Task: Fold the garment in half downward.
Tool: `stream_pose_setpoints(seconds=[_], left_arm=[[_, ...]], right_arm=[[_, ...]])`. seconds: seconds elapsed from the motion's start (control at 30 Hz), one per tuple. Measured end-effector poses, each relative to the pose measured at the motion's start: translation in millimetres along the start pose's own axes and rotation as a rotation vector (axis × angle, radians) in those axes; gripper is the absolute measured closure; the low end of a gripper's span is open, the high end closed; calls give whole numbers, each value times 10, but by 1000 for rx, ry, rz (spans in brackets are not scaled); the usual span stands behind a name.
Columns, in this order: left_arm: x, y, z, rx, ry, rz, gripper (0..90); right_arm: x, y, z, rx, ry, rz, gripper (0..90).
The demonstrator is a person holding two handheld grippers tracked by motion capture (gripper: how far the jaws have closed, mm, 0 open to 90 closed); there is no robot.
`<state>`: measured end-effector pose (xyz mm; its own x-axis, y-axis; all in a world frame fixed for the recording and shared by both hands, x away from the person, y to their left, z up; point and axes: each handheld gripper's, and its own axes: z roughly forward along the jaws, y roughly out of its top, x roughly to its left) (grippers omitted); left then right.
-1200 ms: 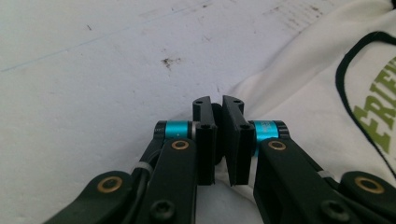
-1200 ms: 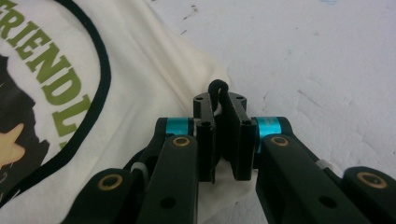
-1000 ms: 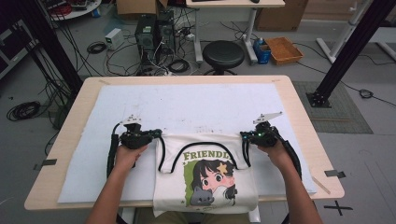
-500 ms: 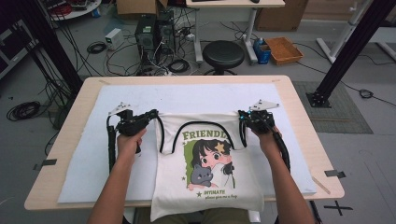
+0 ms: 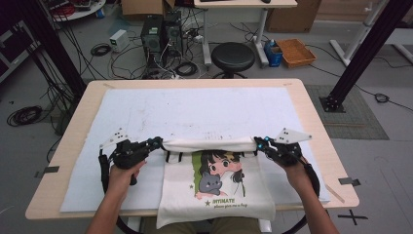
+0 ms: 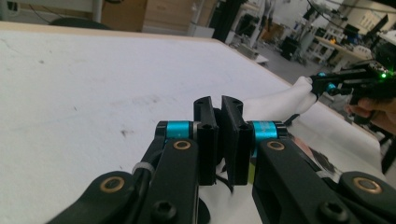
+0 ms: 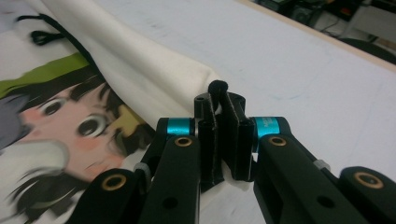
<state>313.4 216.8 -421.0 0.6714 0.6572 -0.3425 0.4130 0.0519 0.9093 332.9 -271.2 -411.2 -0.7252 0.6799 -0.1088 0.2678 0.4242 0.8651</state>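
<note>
A cream tote bag printed with a cartoon girl and a grey cat lies on the white mat that covers the wooden table, its lower edge hanging just over the near side, towards the person. The bag's top edge is rolled back over the print into a thick fold running straight across between the two hands. The left claw is clenched on the left end of that fold, with cream cloth showing just beyond and below its pinched jaws in the left gripper view. The right claw is clenched on the right end; in the right gripper view a bit of the black strap sticks up between its closed jaws. The black straps peek out under the fold, lying on the bag. Both hands rest low at the mat, well apart, level with each other.
</note>
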Motion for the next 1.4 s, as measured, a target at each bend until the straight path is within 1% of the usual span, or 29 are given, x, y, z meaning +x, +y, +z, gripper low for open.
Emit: stream_pose_setpoints(seconds=[0.1, 0.13, 0.27, 0.33, 0.37, 0.4, 0.43, 0.47, 0.5, 0.53, 0.57, 0.6, 0.63, 0.67, 0.7, 0.73, 0.8, 0.83, 0.9, 0.93, 1.0, 1.03, 1.07, 1.1, 1.13, 1.17, 1.2, 1.23, 1.4], left_arm=[[-105, -61, -42, 78, -14, 42, 844], [-139, -92, -59, 99, -20, 53, 844], [-230, -216, -133, 170, -42, 75, 843], [-258, -226, -171, 201, -76, 86, 832], [-260, -203, -184, 216, -97, 85, 801], [-256, -165, -193, 215, -98, 77, 702], [-247, -119, -202, 208, -77, 68, 581], [-217, -45, -204, 191, -8, 66, 493], [-217, -45, -204, 191, -8, 66, 456], [-189, -11, -190, 185, 27, 66, 456], [-119, 24, -129, 176, 99, 52, 429], [-119, 24, -129, 176, 99, 52, 417], [-62, 28, -66, 189, 138, 31, 406], [15, 15, 40, 216, 189, 11, 400], [15, 15, 40, 216, 189, 11, 400], [81, -7, 168, 250, 241, -9, 400], [99, -22, 226, 267, 248, -19, 400], [110, -44, 288, 281, 247, -18, 400], [105, -76, 356, 304, 234, -11, 396], [97, -94, 389, 313, 228, -4, 396], [76, -126, 444, 344, 245, 16, 387], [70, -142, 463, 355, 245, 22, 387], [65, -155, 471, 367, 241, 36, 390], [48, -171, 479, 371, 241, 51, 530], [37, -177, 476, 372, 228, 69, 657], [13, -180, 473, 375, 216, 100, 657], [-20, -186, 478, 393, 236, 144, 794], [-32, -185, 482, 396, 238, 143, 856], [-6, -158, 454, 369, 223, 119, 866]], right_arm=[[66, -68, -90, 29, 52, -5, 846], [113, -115, -147, 56, 70, -20, 845], [170, -190, -198, 87, 91, -16, 841], [192, -234, -223, 107, 130, -3, 820], [198, -238, -236, 116, 145, 7, 788], [197, -233, -249, 112, 159, 14, 723], [188, -215, -261, 106, 175, 29, 668], [153, -167, -279, 72, 161, 62, 551], [134, -139, -285, 52, 148, 86, 518], [134, -139, -285, 52, 148, 86, 518], [91, -94, -271, 26, 100, 109, 450], [91, -94, -271, 26, 100, 109, 450], [36, -74, -213, 44, 11, 140, 414], [13, -76, -185, 59, -15, 155, 402], [-21, -82, -141, 81, -35, 183, 402], [-64, -92, -91, 100, -47, 204, 400], [-98, -100, -38, 118, -46, 220, 395], [-158, -113, 89, 140, -20, 238, 393], [-162, -114, 131, 153, -15, 242, 393], [-169, -117, 182, 178, -8, 244, 393], [-166, -139, 271, 241, -14, 247, 411], [-166, -157, 300, 256, -9, 243, 447], [-165, -176, 310, 258, 11, 246, 485], [-159, -189, 294, 246, 54, 247, 639], [-151, -186, 285, 245, 66, 235, 685], [-151, -186, 285, 245, 66, 235, 685], [-136, -178, 274, 252, 73, 222, 748], [-112, -167, 257, 263, 92, 204, 838], [-111, -145, 226, 268, 79, 163, 860]])
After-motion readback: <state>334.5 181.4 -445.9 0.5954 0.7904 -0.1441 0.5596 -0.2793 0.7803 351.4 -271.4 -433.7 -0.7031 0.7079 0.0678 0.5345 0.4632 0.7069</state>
